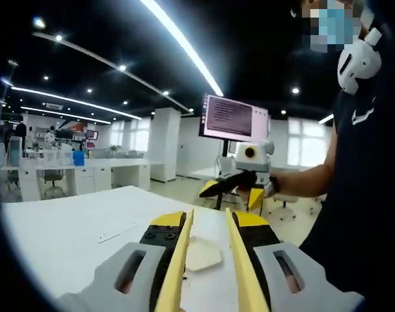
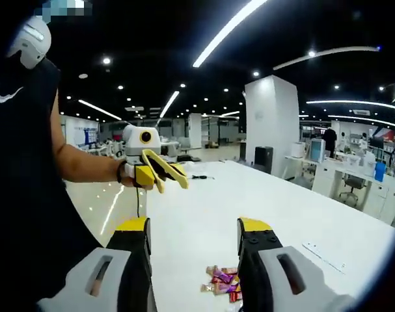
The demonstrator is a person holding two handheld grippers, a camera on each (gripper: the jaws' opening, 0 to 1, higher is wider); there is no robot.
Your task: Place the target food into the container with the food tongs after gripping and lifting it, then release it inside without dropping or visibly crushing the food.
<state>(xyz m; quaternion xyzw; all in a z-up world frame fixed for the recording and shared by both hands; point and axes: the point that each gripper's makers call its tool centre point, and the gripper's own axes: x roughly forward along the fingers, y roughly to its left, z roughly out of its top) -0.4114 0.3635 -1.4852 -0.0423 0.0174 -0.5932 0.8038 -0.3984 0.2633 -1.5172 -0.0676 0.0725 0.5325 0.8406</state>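
Several small wrapped candies (image 2: 222, 281) in purple, red and orange lie in a loose heap on the white table (image 2: 204, 208), just ahead of my right gripper (image 2: 194, 227). Its jaws stand wide apart with nothing between them. My left gripper (image 1: 208, 218) is open with a narrower gap and holds nothing; a pale flat piece (image 1: 202, 255) lies on the table (image 1: 86, 224) below that gap. A person holds both grippers up above the table. The right gripper (image 1: 209, 190) comes in from the right of the left gripper view. The left gripper (image 2: 172, 179) shows at left in the right gripper view, jaws splayed.
The person's dark-shirted body (image 2: 28, 195) stands close at the table's side. A monitor (image 1: 233, 117) on a stand is behind the table. A thin pale strip (image 2: 324, 255) and a small dark item (image 2: 198, 177) lie on the table. White desks, chairs and a pillar (image 2: 272, 123) stand further off.
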